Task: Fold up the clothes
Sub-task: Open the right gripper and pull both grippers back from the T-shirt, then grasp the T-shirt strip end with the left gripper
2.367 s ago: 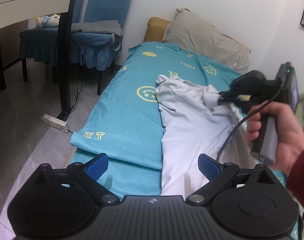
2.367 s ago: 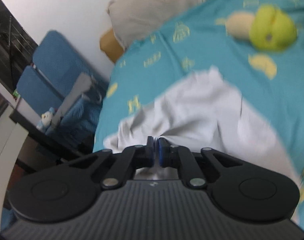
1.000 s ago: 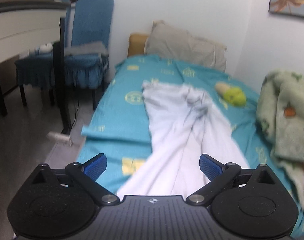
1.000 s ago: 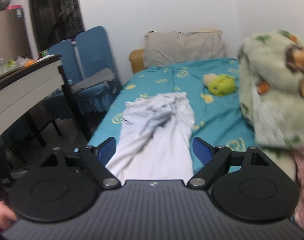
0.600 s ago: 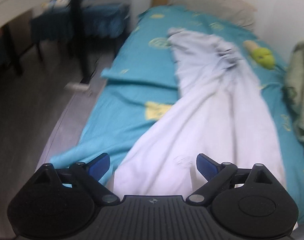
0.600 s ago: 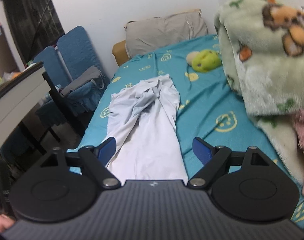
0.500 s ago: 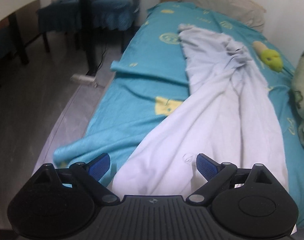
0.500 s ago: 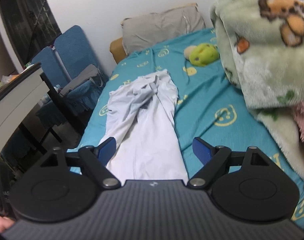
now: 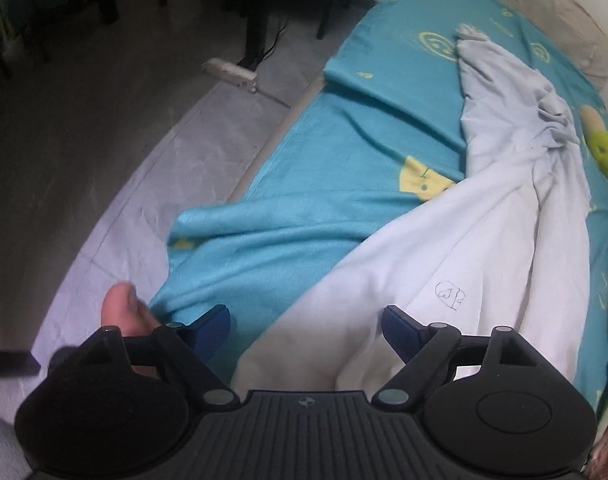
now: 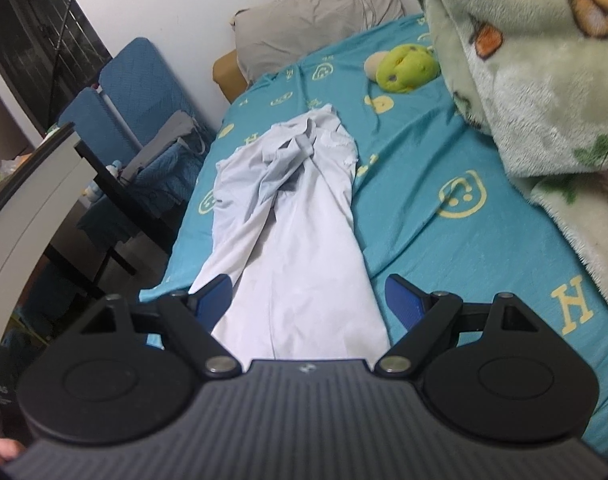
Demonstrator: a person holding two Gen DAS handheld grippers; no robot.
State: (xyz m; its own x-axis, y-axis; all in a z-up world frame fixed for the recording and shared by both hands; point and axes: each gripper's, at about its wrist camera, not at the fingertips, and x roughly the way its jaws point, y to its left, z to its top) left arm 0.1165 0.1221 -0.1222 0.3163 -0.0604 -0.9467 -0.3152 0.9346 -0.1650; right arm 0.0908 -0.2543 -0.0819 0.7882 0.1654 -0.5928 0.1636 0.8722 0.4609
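A white garment (image 9: 456,248) lies stretched lengthwise along a teal bed sheet (image 9: 304,184), bunched and creased at its far end (image 10: 292,148). My left gripper (image 9: 306,322) points steeply down over the garment's near hem; its jaws are closing with the cloth's edge between them, and the blue pads (image 9: 212,322) stand apart from the cloth. My right gripper (image 10: 308,294) hovers over the same near end of the white garment (image 10: 300,264), open with its blue pads (image 10: 402,294) wide apart.
A grey pillow (image 10: 316,20) and a green plush toy (image 10: 406,66) lie at the bed's head. A green fleece blanket (image 10: 544,80) is heaped on the right. Blue chairs (image 10: 144,92), a dark desk (image 10: 36,188), a power strip (image 9: 232,74) on the floor and a bare toe (image 9: 120,308) are on the left.
Both grippers came down and tilted toward the garment's near end. The left one's pads have drawn closer together over the hem and it now looks almost straight down.
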